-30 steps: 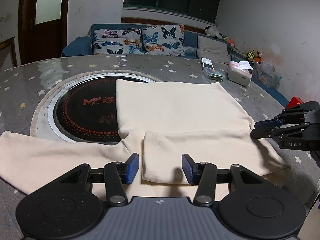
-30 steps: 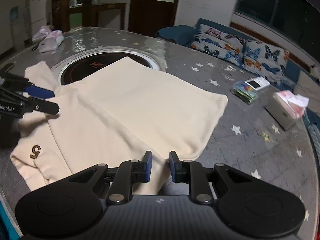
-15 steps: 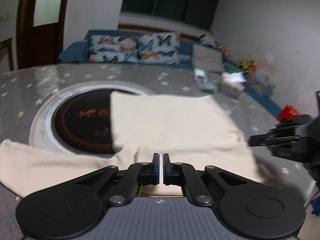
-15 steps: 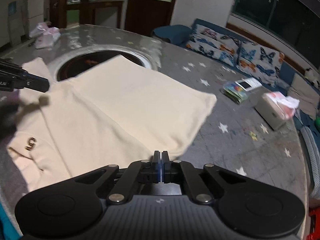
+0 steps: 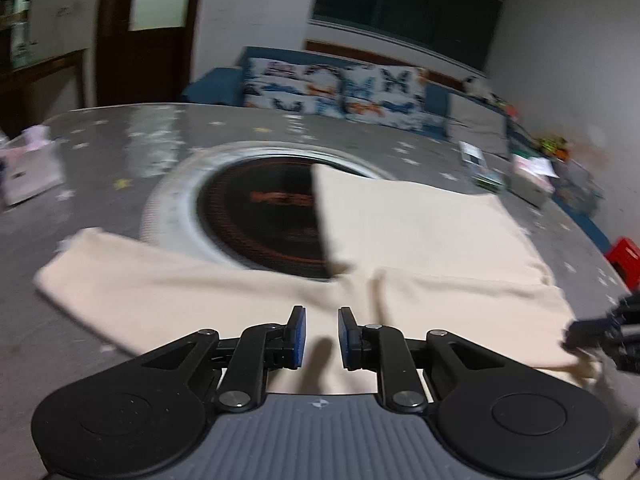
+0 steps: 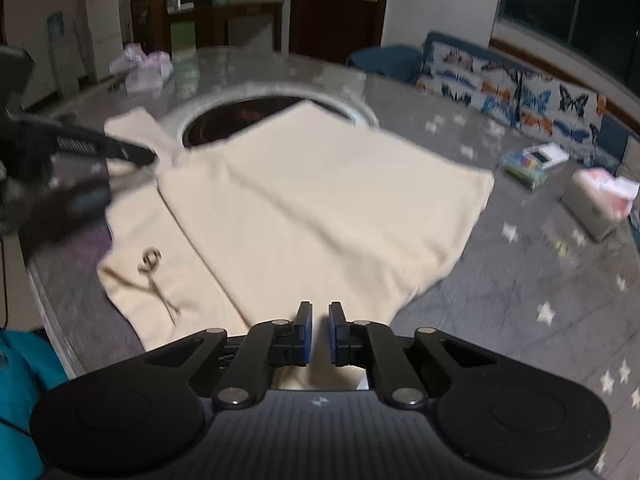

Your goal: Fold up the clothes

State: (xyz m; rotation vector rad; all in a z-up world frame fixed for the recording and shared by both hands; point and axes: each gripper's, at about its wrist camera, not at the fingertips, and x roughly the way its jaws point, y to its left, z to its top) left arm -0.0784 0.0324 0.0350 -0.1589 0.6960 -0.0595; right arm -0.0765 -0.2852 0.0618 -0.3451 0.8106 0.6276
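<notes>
A cream sweater (image 5: 420, 232) lies flat on the round table, its far part over the black disc. One sleeve (image 5: 160, 280) stretches out to the left; the other sleeve (image 5: 460, 296) is folded across the body. My left gripper (image 5: 322, 320) hovers over the near hem, its jaws opening, with nothing pinched between the pads. In the right wrist view the sweater (image 6: 320, 200) shows a small dark emblem (image 6: 150, 260). My right gripper (image 6: 319, 312) stands at the sweater's near edge, jaws opening by a narrow gap and holding nothing. The left gripper (image 6: 128, 176) is a blur there.
The grey star-patterned table (image 5: 120, 148) has a black round disc (image 5: 260, 216) set in its middle. A tissue box (image 6: 596, 204) and a colourful packet (image 6: 528, 160) sit beyond the sweater. A pink-white box (image 5: 28, 160) lies far left. A sofa stands behind.
Both grippers closed half a second ago and have now parted slightly. The left gripper swung left, bringing the outstretched sleeve into fuller view. The right gripper shifted a little along the sweater's edge.
</notes>
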